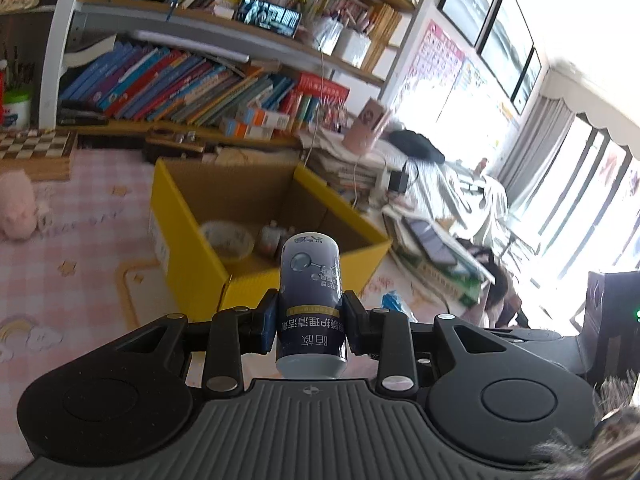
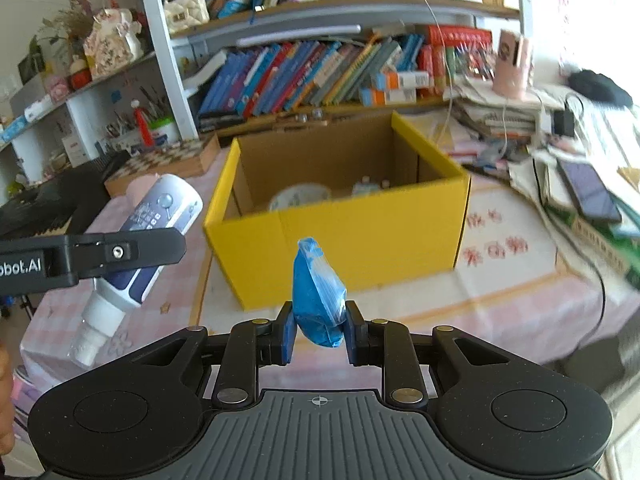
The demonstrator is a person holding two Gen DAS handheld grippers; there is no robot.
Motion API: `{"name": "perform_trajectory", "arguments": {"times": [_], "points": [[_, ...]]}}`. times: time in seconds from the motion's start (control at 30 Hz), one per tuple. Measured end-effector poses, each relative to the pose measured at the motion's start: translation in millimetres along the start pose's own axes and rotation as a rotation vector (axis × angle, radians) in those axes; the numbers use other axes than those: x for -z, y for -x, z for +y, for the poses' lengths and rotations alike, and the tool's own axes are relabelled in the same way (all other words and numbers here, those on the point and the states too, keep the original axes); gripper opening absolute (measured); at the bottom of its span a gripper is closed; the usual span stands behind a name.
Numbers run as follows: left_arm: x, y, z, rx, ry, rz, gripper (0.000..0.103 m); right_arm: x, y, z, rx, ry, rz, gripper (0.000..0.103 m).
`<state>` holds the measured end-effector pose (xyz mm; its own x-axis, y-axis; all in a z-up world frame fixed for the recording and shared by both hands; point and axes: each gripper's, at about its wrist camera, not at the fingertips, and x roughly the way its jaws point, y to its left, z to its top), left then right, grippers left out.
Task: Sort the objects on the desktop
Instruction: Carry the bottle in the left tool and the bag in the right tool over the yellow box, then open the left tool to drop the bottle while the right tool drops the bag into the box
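clearly the left claw pinches a bottle round its lower body, hard smooth plastic, likely light and slippery, cap end toward the camera. the right claw squeezes a blue bag, soft, crinkly film that yields. both hang near the yellow box, stiff cardboard, on the pink checked surface.

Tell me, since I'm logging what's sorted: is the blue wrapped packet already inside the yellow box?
No: the blue wrapped packet is clamped in the right gripper, in front of the yellow box.
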<state>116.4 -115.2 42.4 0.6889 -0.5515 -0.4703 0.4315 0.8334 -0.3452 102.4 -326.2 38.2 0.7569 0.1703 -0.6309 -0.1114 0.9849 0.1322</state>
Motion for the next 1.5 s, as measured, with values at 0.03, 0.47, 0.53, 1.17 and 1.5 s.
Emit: {"name": "perform_trajectory", "arguments": {"times": [0.03,0.47,0.53,1.17,1.5], "points": [[-3.3,-2.4,-2.4,0.0,-0.002,-0.009,0.031,-5.6,-1.1,-3.7,-0.006,0.009,-0.011,0.024],[-56.1,-63.6,-21.2,-0.083,-0.051,-0.087,0.031,-84.0,-40.0,-40.0,-0.09,0.155,-0.122,0.024],[-62.8,-77.2,-19.7,-0.1,-0.062,-0.08,0.031,-93.4,-53.4,-43.2,-0.101,0.188,-0.11,0.024],[-48.4,-183.5,-2.0,-0.234,-0.133,0.177,0.031,-99.4,-166.1,-47.3,-0.181,0.526,0.242,0.024],[-38.1,-191.0,1.4,-0.268,-0.137,0.215,0.03,-100.4,-185.8,-54.0,-0.235,0.481,0.334,0.024]]}}
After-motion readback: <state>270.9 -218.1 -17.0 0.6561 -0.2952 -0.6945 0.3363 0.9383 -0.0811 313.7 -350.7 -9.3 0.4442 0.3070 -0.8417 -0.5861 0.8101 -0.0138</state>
